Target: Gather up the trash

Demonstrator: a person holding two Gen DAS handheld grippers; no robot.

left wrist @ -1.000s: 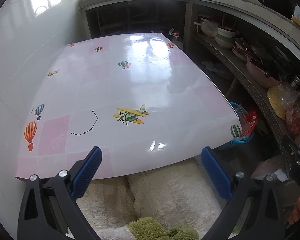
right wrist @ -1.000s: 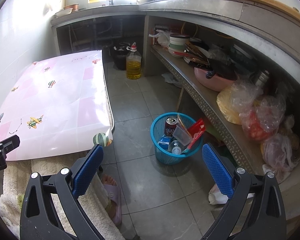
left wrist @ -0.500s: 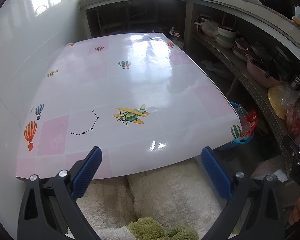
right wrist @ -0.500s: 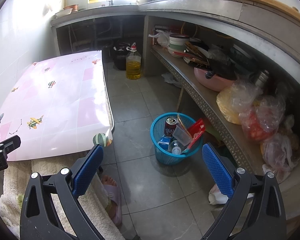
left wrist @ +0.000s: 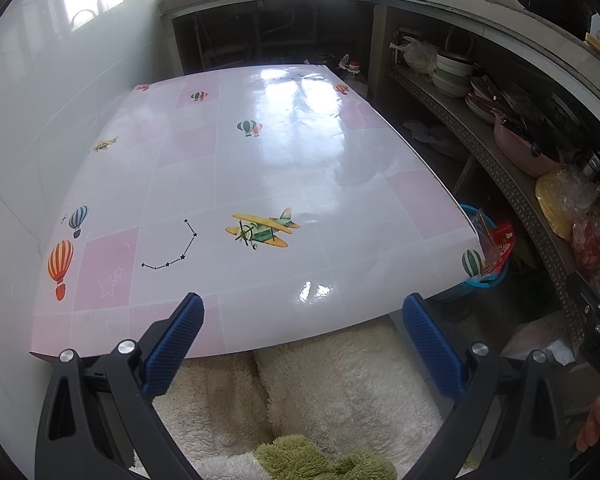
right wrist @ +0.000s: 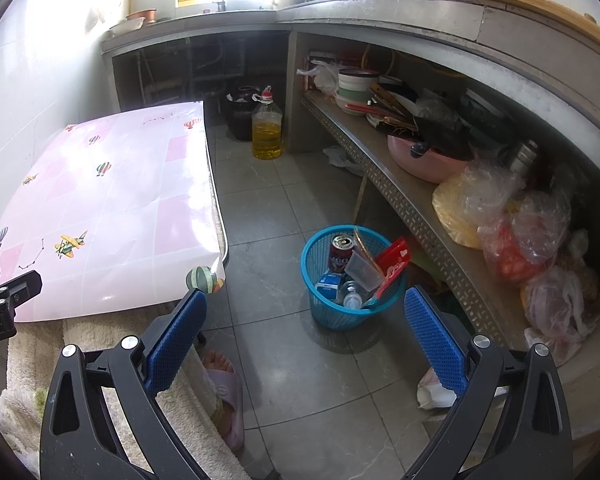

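table (left wrist: 284,168) and grippers unchanged

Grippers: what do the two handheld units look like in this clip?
The left gripper and the right gripper match: black plastic arms with cut-outs and silver bolts, and blue textured pads lining the jaws. White lettering marks the left body. No cables visible.

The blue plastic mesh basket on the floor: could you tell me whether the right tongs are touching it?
Apart. The right wrist view shows bare grey floor tiles between the open right tongs and the blue plastic mesh basket.
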